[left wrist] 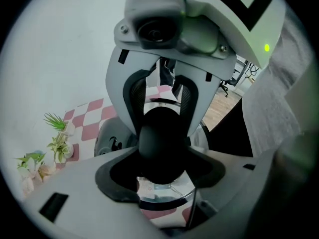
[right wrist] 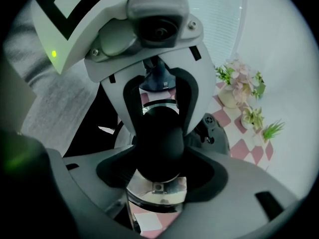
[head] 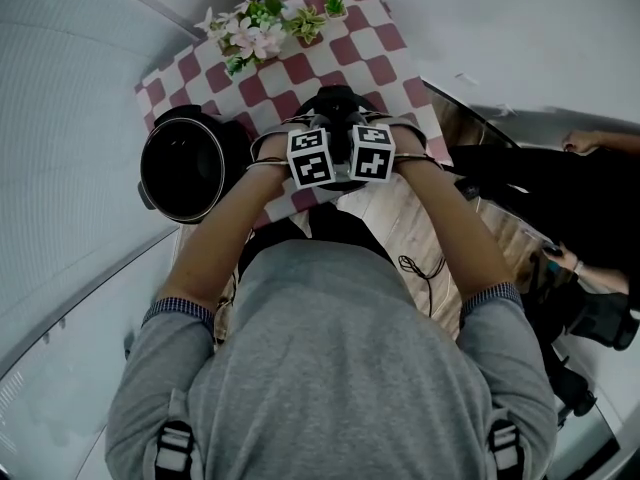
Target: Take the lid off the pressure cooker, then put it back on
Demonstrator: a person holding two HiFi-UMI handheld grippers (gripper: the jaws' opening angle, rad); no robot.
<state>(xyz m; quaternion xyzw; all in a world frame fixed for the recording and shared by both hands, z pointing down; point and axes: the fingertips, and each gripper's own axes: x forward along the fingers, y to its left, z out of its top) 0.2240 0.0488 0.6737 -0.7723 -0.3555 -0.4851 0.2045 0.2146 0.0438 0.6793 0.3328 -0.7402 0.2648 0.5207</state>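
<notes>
Red-and-white checked cloth [head: 375, 28] covers a small table with flowers [head: 262, 26] at its far end, and the open cooker [head: 185, 168] stands at its left edge. We hold the lid [left wrist: 167, 195] off the pot, over the cloth just to its right, with the left gripper [left wrist: 160, 158] and right gripper [right wrist: 158, 158] facing each other, each pair of jaws pinching the black knob [right wrist: 158, 133] from opposite sides. Two grips probably keep the lid level; it has yet to go back on.
</notes>
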